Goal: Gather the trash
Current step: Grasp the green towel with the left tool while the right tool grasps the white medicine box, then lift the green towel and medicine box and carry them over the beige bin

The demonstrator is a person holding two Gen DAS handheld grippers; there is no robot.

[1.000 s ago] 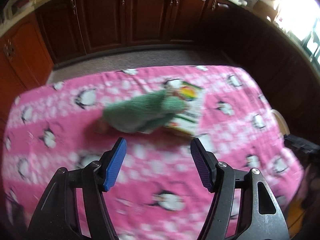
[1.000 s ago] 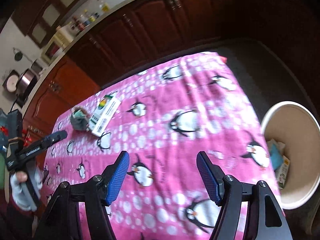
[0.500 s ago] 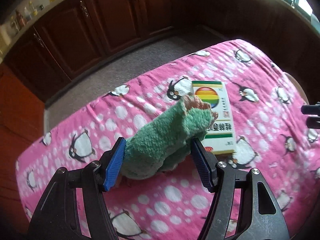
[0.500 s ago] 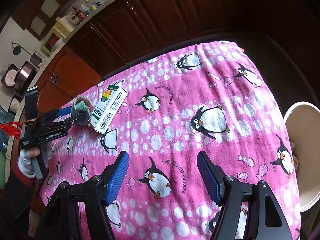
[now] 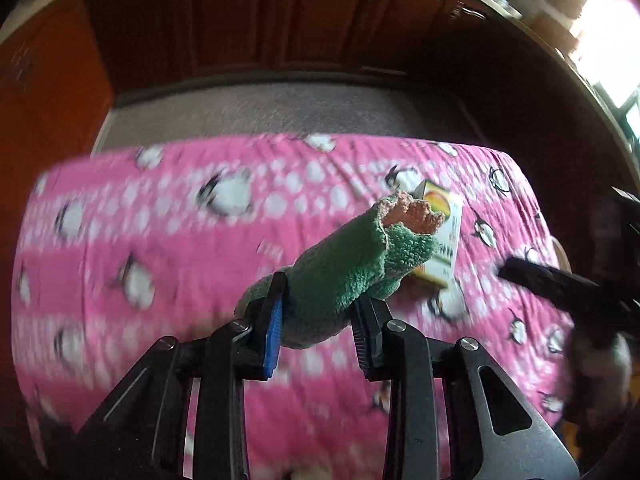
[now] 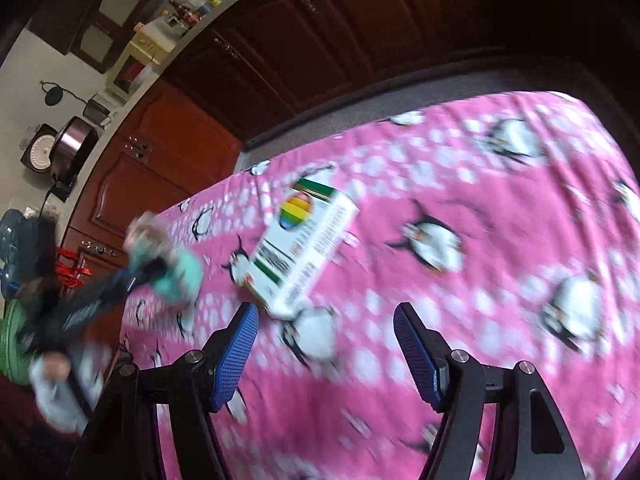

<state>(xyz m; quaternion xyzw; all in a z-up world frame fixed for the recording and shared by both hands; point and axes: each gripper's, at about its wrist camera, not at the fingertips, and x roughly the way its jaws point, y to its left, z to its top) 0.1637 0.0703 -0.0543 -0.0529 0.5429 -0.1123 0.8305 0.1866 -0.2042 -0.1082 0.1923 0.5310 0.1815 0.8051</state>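
Green fuzzy sock (image 5: 344, 276) is squeezed between my left gripper (image 5: 320, 320) pads as they're closing on it, lifted off the pink penguin cloth (image 5: 160, 240), so one piece of trash is basically grabbed but not binned yet. My right gripper (image 6: 326, 344) hangs wide open with nothing in it, and the rainbow box (image 6: 304, 244) lies flat on the cloth just ahead of those jaws, next up I'd guess; nothing blocks it, no bin in sight.

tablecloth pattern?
Pink tablecloth with white dots and penguins; clearest in the right wrist view.
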